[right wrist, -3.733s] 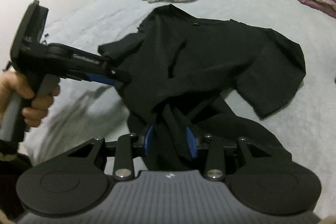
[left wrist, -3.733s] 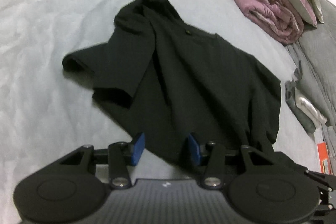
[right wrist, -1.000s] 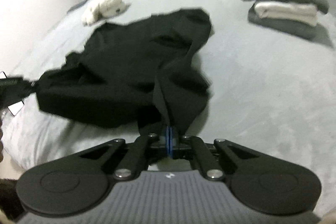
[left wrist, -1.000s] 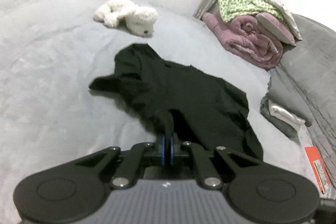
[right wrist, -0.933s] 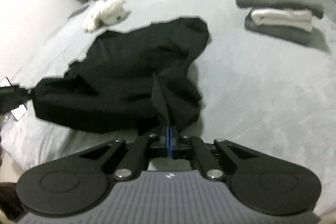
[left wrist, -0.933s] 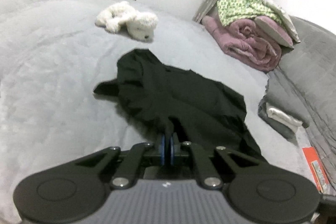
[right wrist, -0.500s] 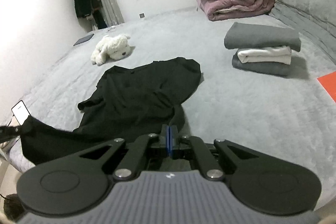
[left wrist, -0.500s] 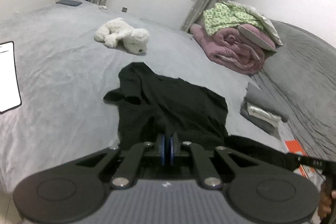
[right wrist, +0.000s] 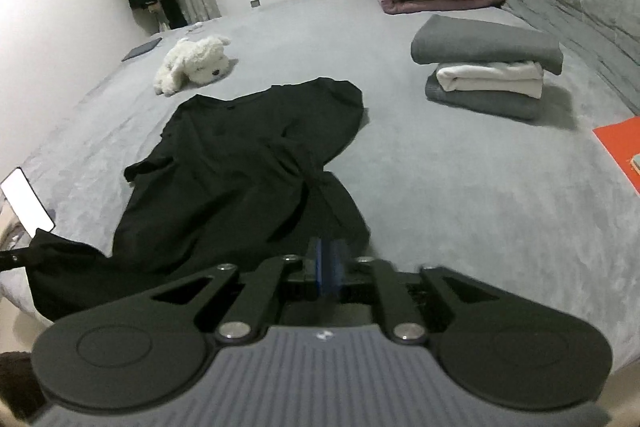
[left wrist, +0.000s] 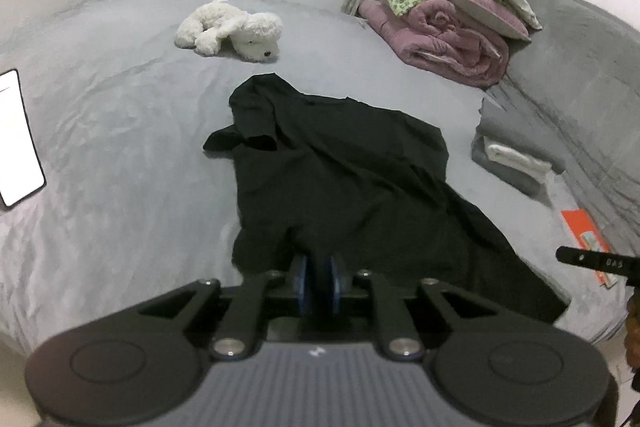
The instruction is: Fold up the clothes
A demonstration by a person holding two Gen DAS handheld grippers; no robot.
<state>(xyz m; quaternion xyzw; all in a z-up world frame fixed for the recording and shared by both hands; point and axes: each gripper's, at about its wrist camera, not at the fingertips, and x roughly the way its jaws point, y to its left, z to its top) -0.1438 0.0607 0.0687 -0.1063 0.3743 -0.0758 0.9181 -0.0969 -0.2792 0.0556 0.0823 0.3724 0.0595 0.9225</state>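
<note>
Lying spread on the grey bed (left wrist: 120,131), the black T-shirt (left wrist: 340,167) sits below the white plush toy (left wrist: 232,31). Left gripper (left wrist: 318,281) clamps its near hem; right gripper (right wrist: 326,267), slightly blurred, appears pinched on the other hem corner.

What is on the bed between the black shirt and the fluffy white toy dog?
Nothing: just bare grey bed cover separates the black shirt from the white toy dog, clearest in the left wrist view.
</note>
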